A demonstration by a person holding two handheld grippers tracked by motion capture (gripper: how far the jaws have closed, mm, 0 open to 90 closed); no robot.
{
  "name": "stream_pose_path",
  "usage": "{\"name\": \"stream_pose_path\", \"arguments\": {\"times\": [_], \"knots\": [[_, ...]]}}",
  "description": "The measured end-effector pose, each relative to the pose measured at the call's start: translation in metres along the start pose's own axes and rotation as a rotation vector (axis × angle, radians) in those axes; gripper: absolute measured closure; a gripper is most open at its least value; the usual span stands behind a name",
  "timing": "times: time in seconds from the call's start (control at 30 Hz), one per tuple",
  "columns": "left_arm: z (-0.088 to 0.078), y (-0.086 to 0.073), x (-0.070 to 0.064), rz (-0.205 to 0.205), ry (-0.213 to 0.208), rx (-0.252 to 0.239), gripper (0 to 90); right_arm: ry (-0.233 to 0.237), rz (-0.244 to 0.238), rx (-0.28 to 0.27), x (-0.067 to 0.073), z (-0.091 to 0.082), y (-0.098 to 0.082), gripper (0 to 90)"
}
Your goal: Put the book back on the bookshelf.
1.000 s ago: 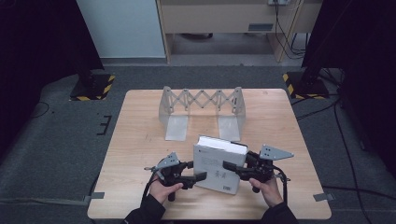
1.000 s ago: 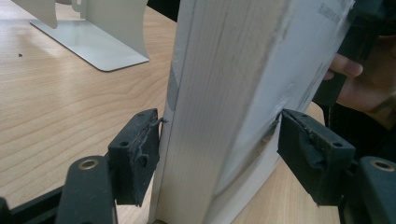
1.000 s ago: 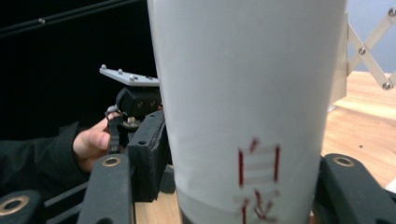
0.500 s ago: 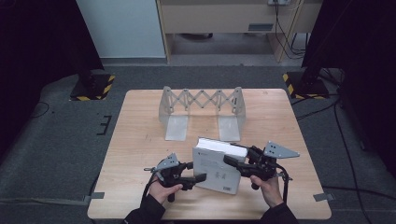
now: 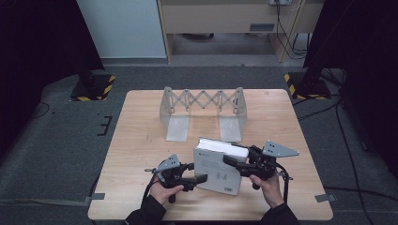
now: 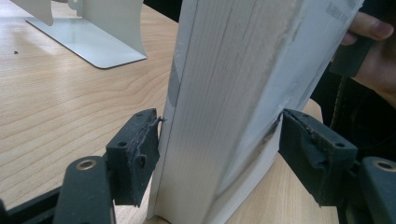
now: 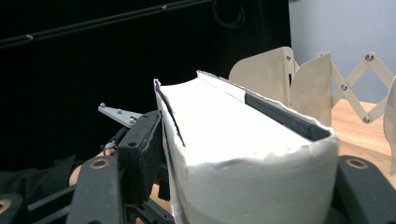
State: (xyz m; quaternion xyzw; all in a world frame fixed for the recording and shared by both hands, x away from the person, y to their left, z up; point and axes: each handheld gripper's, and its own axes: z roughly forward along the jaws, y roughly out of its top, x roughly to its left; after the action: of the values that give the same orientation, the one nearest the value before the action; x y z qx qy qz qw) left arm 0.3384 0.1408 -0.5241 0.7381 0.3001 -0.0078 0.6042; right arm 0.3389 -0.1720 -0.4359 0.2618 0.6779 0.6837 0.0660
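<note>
Left tool (image 5: 199, 178): near front edge of table (image 5: 141, 154), jaws clamped on lower left edge of book (image 5: 218, 164), pads (image 6: 140, 154) pressing both covers. Book: white, thick, near middle of table's front half, held between both tools, tilted. Right tool (image 5: 232, 161): jaws astride book's right end, just opened a little, left pad (image 7: 144, 149) beside cover; contact unclear. Rack (image 5: 202, 110): folding, metal, behind book.

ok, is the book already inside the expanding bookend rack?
No, in the high view the book stands on the table in front of the rack, between the two grippers.
</note>
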Motion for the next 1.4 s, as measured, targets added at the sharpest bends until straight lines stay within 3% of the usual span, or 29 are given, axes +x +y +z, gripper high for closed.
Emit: {"name": "stream_pose_path", "arguments": {"times": [0.57,0.97,1.1,1.2,1.4], "knots": [[0.001,-0.002,0.001,-0.010,-0.001,0.008,28.4,-0.002,0.001,0.027,0.000,0.002,0.002,38.4],[0.001,-0.002,0.001,0.000,-0.008,0.016,27.9,0.009,-0.014,0.076,0.003,0.006,0.004,36.3],[0.001,-0.002,0.001,-0.003,-0.008,0.014,27.8,-0.008,-0.046,0.086,0.004,0.006,0.007,36.3],[0.001,-0.002,0.001,-0.003,-0.009,0.014,27.8,0.000,-0.037,0.084,0.004,0.005,0.009,37.6],[-0.001,-0.005,0.001,-0.039,-0.016,0.000,26.0,0.029,-0.056,0.109,0.005,0.002,0.011,40.1]]}}
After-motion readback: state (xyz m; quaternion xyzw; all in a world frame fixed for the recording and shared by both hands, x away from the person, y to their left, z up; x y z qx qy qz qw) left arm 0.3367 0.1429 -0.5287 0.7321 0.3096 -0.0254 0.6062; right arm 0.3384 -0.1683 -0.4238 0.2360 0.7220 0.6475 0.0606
